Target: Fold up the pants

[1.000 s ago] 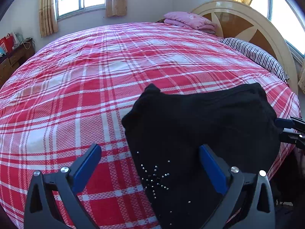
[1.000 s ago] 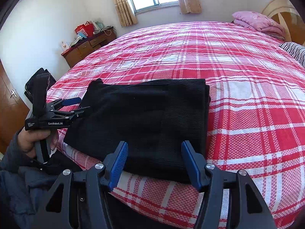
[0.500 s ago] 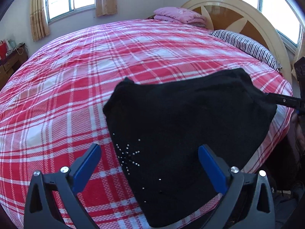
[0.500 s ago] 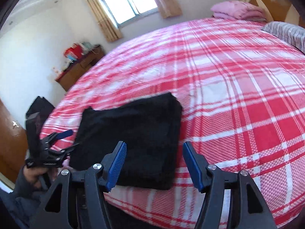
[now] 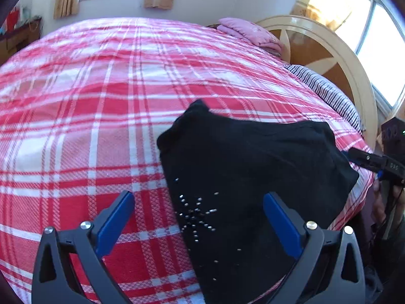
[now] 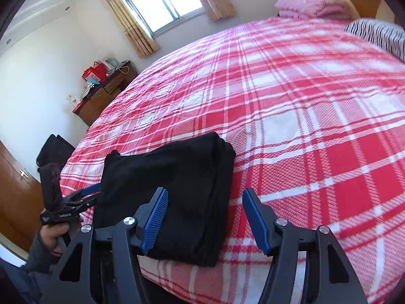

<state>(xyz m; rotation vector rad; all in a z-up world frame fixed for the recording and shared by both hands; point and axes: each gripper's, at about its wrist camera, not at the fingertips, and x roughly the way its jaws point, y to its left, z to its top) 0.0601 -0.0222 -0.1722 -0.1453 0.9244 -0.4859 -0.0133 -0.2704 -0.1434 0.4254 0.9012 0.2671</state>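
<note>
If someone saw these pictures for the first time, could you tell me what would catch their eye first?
Most likely the red and white plaid bedspread, which fills both views. Next, the folded black pants lying near its front edge, with a star of small silver studs showing in the left wrist view. The blue-padded left gripper and right gripper frame them, both open.

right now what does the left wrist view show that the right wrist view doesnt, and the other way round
Only the left wrist view shows the silver stud pattern on the black pants and the second window behind the headboard.

Only the right wrist view shows the wooden dresser, the black bag on the floor, the door, and the pants' stacked folded edge.

Both show the folded pants on the red plaid bedspread, the pink folded bedding, the striped pillow, a curtained window, and each other's gripper at the pants' side.
</note>
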